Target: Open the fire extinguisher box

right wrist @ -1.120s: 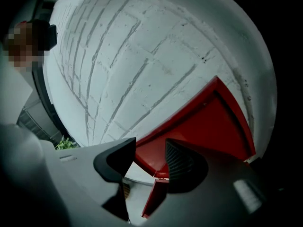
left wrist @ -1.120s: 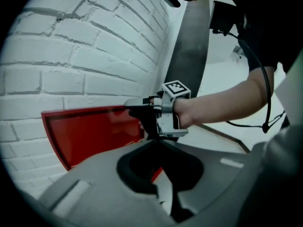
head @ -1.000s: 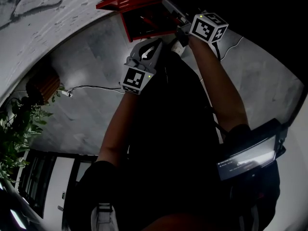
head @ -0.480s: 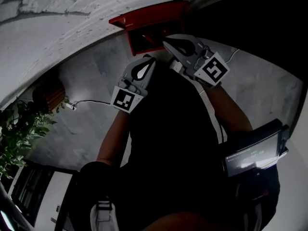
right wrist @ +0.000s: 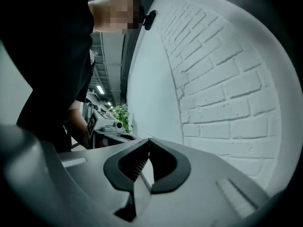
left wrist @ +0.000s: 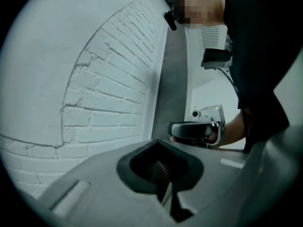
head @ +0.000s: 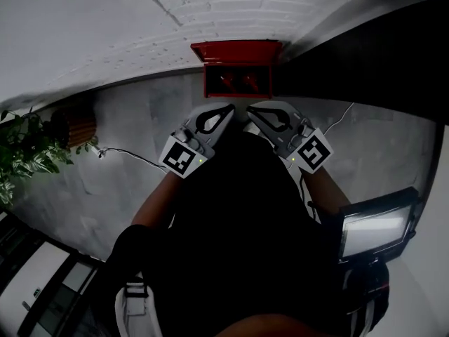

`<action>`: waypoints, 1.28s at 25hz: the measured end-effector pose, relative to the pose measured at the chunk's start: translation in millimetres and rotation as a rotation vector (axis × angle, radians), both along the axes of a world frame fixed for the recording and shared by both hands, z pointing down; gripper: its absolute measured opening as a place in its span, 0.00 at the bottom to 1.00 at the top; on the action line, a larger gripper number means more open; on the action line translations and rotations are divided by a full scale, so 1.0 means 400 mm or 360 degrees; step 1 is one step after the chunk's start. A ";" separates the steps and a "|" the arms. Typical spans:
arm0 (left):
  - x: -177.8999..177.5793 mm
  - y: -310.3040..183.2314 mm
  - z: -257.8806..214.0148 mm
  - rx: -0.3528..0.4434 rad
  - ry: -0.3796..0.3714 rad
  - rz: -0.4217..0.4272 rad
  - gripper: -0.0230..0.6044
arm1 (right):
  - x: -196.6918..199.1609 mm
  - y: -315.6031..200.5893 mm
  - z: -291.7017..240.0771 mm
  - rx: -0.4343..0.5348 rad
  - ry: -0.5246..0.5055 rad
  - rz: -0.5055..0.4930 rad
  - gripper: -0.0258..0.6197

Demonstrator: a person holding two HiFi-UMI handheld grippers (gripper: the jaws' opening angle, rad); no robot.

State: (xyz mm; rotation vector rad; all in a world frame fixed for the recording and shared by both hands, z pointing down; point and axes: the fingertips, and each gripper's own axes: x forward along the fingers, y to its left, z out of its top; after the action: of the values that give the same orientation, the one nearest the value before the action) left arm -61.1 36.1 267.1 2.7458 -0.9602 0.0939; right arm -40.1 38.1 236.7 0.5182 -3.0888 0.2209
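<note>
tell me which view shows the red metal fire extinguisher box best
The head view: the red metal fire extinguisher box sits against the white brick wall, interior showing. Neither gripper view shows it, only that wall.

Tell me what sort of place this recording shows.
Probably an indoor hallway or lobby of a commercial building: a white-painted brick wall, a grey concrete floor, and a red fire extinguisher box standing open at the foot of the wall.

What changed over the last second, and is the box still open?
The right claw pulled away from the fire extinguisher box, drew back and shut on nothing; it now sits beside the left claw. Unchanged: the box stays open, and the left claw stays shut and empty.
</note>
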 end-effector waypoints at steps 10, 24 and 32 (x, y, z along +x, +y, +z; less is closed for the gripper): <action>-0.021 0.028 -0.133 0.0093 0.0040 0.0072 0.04 | -0.007 0.024 -0.088 0.0033 0.0019 0.0071 0.06; -0.071 0.013 -0.146 0.0140 0.0064 0.0136 0.04 | -0.064 0.006 -0.080 0.0051 0.0045 0.0140 0.06; -0.081 0.008 -0.151 0.0116 0.0100 0.0138 0.04 | -0.083 0.010 -0.085 0.0038 0.0042 0.0130 0.06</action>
State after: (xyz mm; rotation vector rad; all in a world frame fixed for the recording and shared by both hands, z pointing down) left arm -93.6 39.1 206.8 2.8387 -0.8444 -0.0129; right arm -73.4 42.2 202.6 0.6435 -3.0512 0.1763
